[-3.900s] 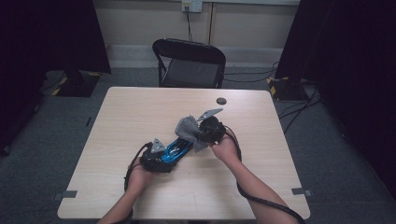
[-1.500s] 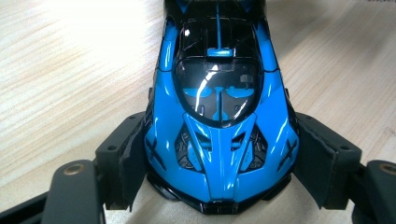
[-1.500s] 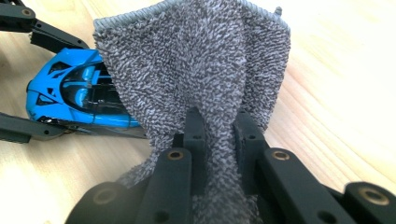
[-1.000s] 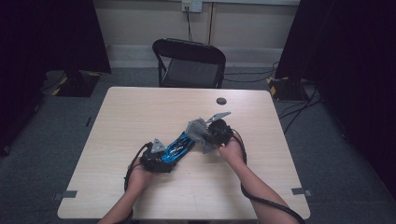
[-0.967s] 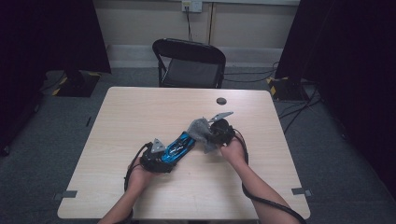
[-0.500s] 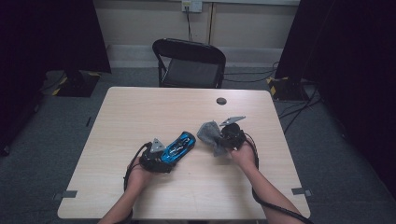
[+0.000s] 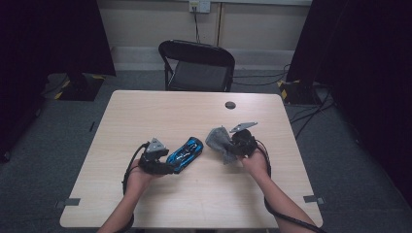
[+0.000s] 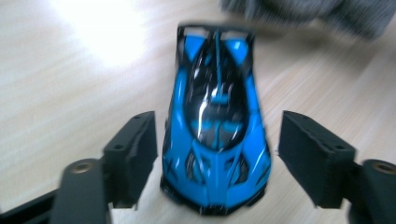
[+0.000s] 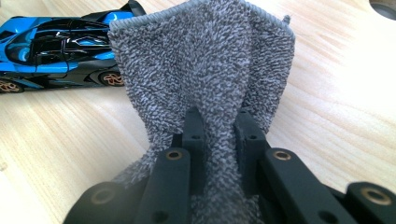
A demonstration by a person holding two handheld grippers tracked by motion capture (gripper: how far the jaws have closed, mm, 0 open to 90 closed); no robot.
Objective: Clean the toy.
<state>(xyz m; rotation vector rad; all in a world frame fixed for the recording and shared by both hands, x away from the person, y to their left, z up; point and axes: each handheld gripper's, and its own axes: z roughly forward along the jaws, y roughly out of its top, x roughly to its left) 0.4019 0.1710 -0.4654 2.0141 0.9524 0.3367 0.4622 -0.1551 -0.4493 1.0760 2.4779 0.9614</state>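
A blue and black toy car (image 7: 184, 154) lies on the wooden table (image 7: 194, 111), nose toward the far right. My left gripper (image 7: 171, 164) stands around its rear. In the left gripper view the car (image 8: 217, 140) sits between the jaws of the left gripper (image 8: 217, 126) with a gap on each side; the jaws have just been closing a little. To the right, my right gripper (image 7: 233, 143) is shut on a grey terry cloth (image 7: 217, 139). In the right gripper view the cloth (image 9: 201, 60) stands up from the right gripper (image 9: 218, 119), with the car (image 9: 56, 44) beyond at upper left.
A small dark round object (image 7: 230, 105) lies on the far part of the table, right of centre. A black folding chair (image 7: 197, 65) stands behind the far edge. Cables trail from both grippers over the near half of the table.
The right gripper has carried the grey cloth rightward, off the car's front end, so a gap now lies between cloth and car. The left gripper stays at the car's rear.
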